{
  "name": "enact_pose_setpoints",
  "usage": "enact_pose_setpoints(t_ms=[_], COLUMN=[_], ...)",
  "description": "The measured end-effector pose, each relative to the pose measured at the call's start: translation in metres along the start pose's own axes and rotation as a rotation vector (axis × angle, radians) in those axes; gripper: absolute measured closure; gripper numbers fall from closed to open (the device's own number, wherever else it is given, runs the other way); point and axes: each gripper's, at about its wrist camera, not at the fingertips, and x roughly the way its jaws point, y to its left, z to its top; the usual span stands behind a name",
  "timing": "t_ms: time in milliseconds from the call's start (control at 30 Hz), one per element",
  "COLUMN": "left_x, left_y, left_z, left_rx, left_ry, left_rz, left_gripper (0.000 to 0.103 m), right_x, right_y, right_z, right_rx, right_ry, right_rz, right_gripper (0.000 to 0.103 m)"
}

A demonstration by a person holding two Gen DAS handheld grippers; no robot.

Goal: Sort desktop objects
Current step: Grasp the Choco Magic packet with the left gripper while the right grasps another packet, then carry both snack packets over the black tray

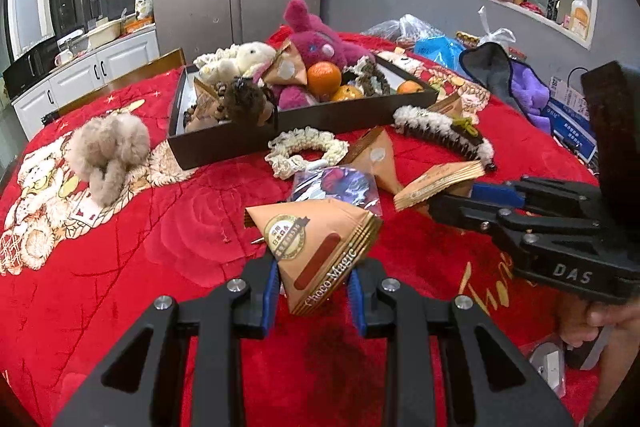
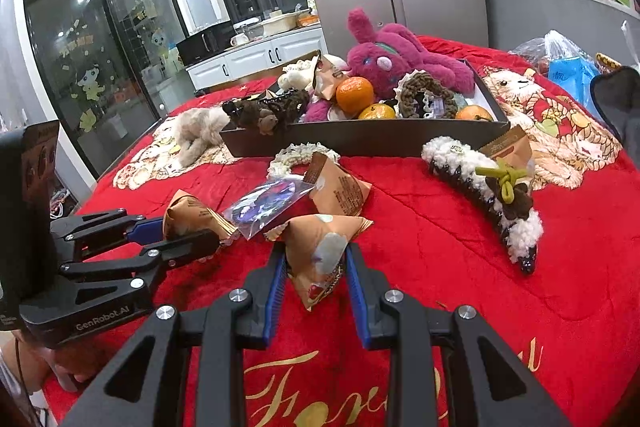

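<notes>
A tan Choco Magic packet (image 1: 320, 247) is clamped between the left gripper (image 1: 312, 291) pads, raised over the red blanket (image 1: 160, 247). Another tan packet (image 2: 320, 251) is pinched by the right gripper (image 2: 316, 279). Beyond, a dark tray (image 1: 224, 143) is crowded with plush toys and oranges.

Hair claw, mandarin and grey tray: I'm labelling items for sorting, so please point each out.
Fluffy white hair claw (image 2: 480, 195), right wrist view, on its white fuzzy back.
Largest mandarin (image 1: 324, 79), left wrist view, on its peel.
Dark tray (image 1: 332, 115), left wrist view, on its near wall.
</notes>
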Motion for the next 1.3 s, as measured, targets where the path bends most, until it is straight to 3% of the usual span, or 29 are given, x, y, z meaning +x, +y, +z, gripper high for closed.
enact_pose_setpoints(t_ms=[267,833,1300], left_x=[-0.014,0.006,0.007], left_y=[-0.002,0.002,0.005], left_z=[0.003,-0.005,-0.003], left_rx=[0.000,-0.022,-0.037], left_ry=[-0.031,0.017,0.033], left_rz=[0.011,0.094,0.099], left_gripper=[0.074,0.074,0.074], right_x=[-0.004,0.000,-0.001], right_y=[0.001,0.005,-0.001], right_z=[0.000,-0.002,-0.002], right_rx=[-0.004,-0.023,0.007], right_ry=[-0.015,0.004,-0.002], right_rz=[0.011,0.023,0.057], right_gripper=[0.074,0.073,0.074])
